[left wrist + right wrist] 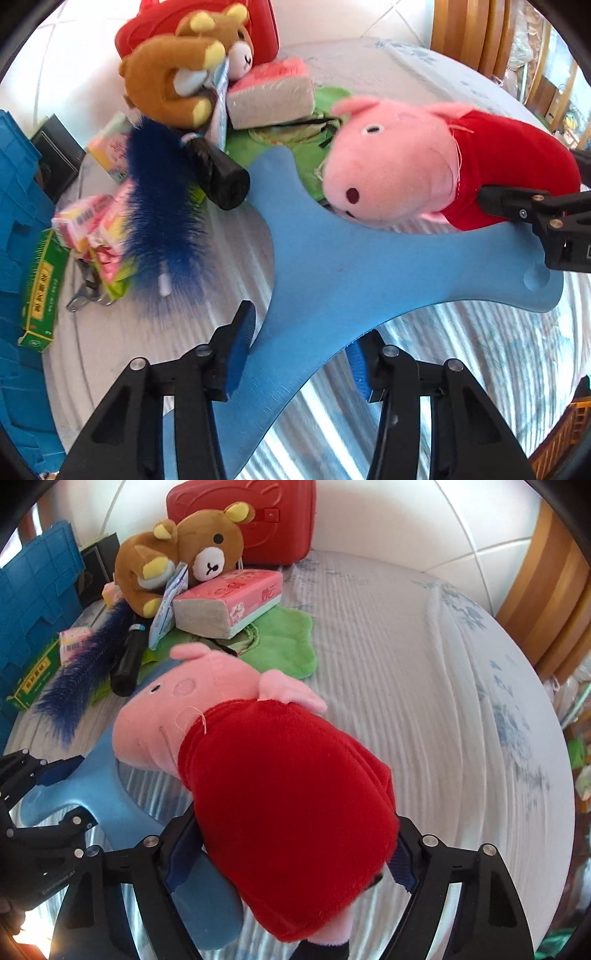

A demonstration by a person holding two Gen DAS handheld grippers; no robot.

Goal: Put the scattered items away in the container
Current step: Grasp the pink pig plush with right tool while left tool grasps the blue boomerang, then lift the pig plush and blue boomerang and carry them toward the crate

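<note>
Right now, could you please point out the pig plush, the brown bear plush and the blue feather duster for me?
pig plush [288, 812]: right wrist view, on its red dress.
brown bear plush [207, 539]: right wrist view, on its forehead.
blue feather duster [162, 221]: left wrist view, mid-bristles.

Left gripper [299, 354] jaws half-closed, right gripper [291, 853] jaws wide, both angled downward.

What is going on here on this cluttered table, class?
A person is tidying with two hand-held grippers. The right hand-held gripper is closed around the red body of the pink pig plush. The left hand-held gripper straddles the blue plastic hanger-like piece. The brown bear, tissue pack and blue crate wait behind.
</note>
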